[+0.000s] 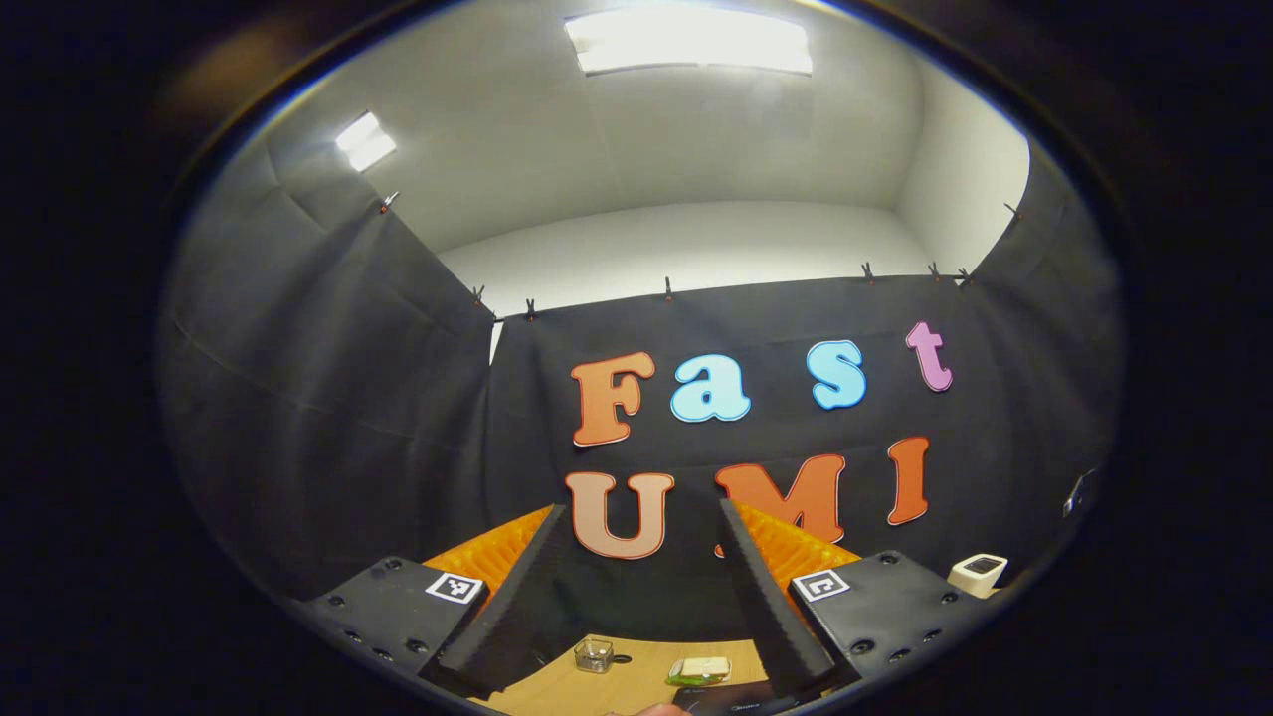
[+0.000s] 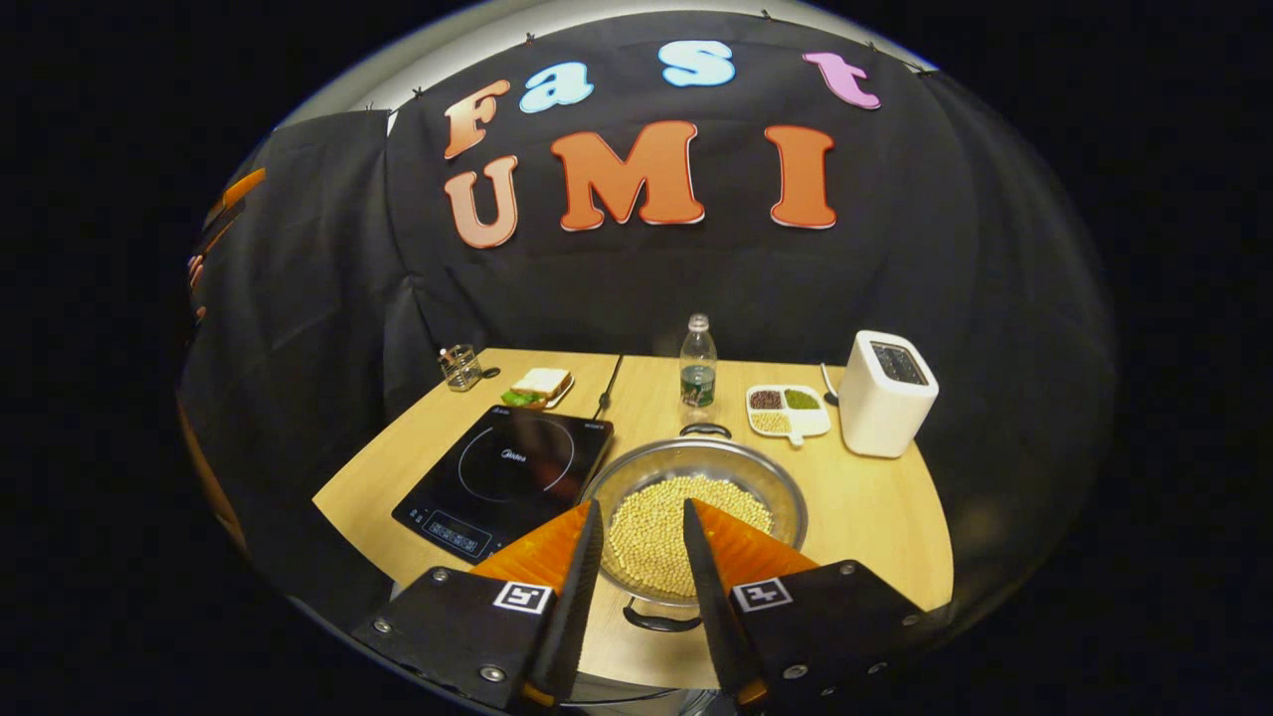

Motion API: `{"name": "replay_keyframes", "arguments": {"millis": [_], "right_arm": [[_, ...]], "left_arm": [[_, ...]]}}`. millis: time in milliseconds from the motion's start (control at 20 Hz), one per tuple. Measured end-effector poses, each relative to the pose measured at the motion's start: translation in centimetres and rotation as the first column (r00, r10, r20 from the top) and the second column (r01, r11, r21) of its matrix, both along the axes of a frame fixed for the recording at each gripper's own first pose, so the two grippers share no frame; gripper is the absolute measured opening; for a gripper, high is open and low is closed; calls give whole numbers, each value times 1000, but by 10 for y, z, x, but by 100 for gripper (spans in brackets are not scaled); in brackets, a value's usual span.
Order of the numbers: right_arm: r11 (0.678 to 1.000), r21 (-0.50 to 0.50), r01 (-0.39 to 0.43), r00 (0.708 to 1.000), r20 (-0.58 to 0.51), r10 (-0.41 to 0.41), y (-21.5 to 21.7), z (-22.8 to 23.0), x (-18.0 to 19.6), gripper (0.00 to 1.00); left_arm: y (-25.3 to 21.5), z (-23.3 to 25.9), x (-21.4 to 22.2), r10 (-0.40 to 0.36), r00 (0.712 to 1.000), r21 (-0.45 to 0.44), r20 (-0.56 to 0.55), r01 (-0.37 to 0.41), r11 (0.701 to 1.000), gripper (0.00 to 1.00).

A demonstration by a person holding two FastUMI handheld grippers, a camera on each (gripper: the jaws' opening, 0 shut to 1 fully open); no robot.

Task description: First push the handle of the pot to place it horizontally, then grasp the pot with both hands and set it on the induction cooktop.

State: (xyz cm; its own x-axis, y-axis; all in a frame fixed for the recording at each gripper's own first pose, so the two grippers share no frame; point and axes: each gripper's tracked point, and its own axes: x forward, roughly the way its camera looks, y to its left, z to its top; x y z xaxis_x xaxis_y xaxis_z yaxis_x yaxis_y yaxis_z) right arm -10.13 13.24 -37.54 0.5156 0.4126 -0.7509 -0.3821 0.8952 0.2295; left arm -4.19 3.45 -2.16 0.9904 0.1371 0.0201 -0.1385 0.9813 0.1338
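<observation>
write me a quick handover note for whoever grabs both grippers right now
Left gripper: open, empty, raised toward the booth wall.
Right gripper: open, empty, above the near rim of the pot.
The pot, full of pale beans, sits on the table just right of the induction cooktop; its handles point near and far.
Done: nothing visible.
Left: turn the handles sideways, grasp with both grippers, lift onto the cooktop.

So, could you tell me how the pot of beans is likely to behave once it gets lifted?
The pot is wide, shallow metal, so probably stiff. It holds many loose beans, so likely heavy, and they may shift or spill if tilted. Its small handles suggest a level, two-sided lift.
</observation>
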Motion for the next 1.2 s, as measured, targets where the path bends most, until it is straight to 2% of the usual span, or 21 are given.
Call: {"name": "replay_keyframes", "arguments": {"millis": [100, 250, 450, 600, 750, 850, 950, 1050, 1200], "right_arm": [[1000, 9, -28, 997, -76, 29, 12, -18, -11, 44], [998, -4, -58, 987, -148, 57, 18, -39, -27, 27], [997, 40, -58, 949, -308, 68, 29, -71, -55, 17], [998, 9, -61, 930, -363, 60, 28, -94, -63, 13], [998, 13, -67, 905, -420, 66, 33, -112, -75, 4], [996, -5, -86, 895, -440, 75, 35, -126, -79, 1], [993, -65, -94, 898, -437, 56, 28, -140, -79, 0], [994, -35, -102, 882, -464, 74, 35, -140, -85, 0], [993, -44, -111, 877, -474, 77, 36, -147, -87, 0]], "left_arm": [[2, -3, 1, 6, 1000, 1, -13, -6, 1000, 98], [4, -2, 1, 14, 1000, 2, -7, -14, 1000, 98], [3, -6, -4, 9, 1000, 1, -15, -9, 1000, 97], [7, -11, -4, 14, 1000, 6, -20, -14, 1000, 98], [13, -15, -6, 25, 999, 0, -28, -25, 1000, 98], [17, -17, -6, 31, 999, -4, -30, -31, 1000, 97], [21, -21, -6, 37, 999, -3, -37, -37, 999, 98], [23, -24, -6, 42, 998, 0, -44, -42, 999, 98], [26, -26, -5, 48, 998, 4, -49, -48, 999, 98]]}}
